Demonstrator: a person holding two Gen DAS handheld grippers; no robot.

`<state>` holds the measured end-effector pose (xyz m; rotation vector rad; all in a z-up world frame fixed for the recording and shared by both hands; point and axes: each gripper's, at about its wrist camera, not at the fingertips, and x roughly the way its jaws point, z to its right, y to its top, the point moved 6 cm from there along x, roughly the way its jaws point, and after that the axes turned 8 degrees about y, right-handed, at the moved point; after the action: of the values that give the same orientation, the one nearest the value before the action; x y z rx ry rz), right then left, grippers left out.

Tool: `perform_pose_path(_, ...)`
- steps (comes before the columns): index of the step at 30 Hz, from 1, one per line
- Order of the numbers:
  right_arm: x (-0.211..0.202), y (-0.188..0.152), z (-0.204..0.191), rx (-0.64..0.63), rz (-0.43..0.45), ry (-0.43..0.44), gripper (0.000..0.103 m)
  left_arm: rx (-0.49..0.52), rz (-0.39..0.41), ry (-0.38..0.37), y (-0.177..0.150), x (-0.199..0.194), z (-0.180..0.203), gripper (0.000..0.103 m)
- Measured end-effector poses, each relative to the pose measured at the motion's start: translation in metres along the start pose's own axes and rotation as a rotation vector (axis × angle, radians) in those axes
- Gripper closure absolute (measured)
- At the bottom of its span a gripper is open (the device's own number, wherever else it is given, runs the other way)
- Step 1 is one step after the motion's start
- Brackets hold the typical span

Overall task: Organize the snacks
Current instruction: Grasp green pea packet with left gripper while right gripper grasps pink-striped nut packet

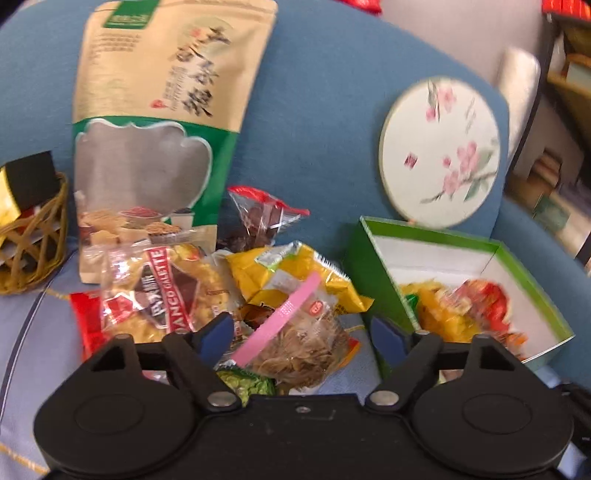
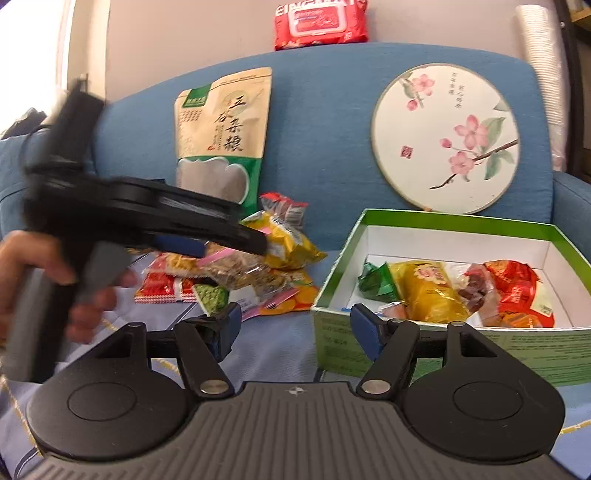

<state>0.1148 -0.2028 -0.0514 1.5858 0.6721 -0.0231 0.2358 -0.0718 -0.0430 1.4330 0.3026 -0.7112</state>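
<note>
A pile of snack packets lies on the blue sofa seat: a yellow packet point(image 1: 295, 280), a clear galette packet point(image 1: 159, 291) and a clear packet with a pink strip point(image 1: 295, 343). My left gripper point(image 1: 303, 332) is open, and the pink-strip packet lies between its blue pads without being pressed. In the right wrist view, a hand holds the left gripper point(image 2: 236, 243) low over the pile point(image 2: 236, 273). My right gripper point(image 2: 295, 325) is open and empty by the front left corner of the green box point(image 2: 424, 221). The box point(image 1: 369, 258) holds a yellow packet point(image 2: 428, 291), a red one point(image 2: 517, 288) and a green one point(image 2: 376, 282).
A tall grain pouch point(image 2: 225, 136) and a round flowered fan point(image 2: 443, 140) lean on the sofa back. A wicker basket point(image 1: 29, 243) stands left of the pile. Red wet wipes point(image 2: 321, 24) lie on top of the backrest. A stack of paper cups point(image 2: 539, 74) stands at the right.
</note>
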Motion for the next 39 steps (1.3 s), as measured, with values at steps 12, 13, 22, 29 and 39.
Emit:
perform_pose_path(12,0.015,-0.014,-0.020,-0.057,-0.123,0.078,0.000,-0.076,-0.146,-0.182,-0.046,-0.032,-0.017,0.024)
perform_pose_path(13,0.016,-0.016,-0.021,-0.058,-0.130,0.080,0.000,-0.088,-0.126,-0.150,-0.042,-0.033,-0.023,0.013)
perform_pose_path(22,0.020,-0.021,-0.026,-0.061,-0.155,0.091,0.000,-0.190,-0.040,-0.047,-0.021,-0.016,-0.033,0.000)
perform_pose_path(29,0.020,-0.020,-0.028,-0.068,-0.137,0.102,0.000,-0.141,-0.087,-0.140,-0.030,-0.007,-0.019,0.044)
perform_pose_path(39,0.025,-0.026,-0.042,-0.135,-0.125,0.098,0.000,-0.165,-0.006,-0.108,-0.057,-0.045,-0.056,0.000)
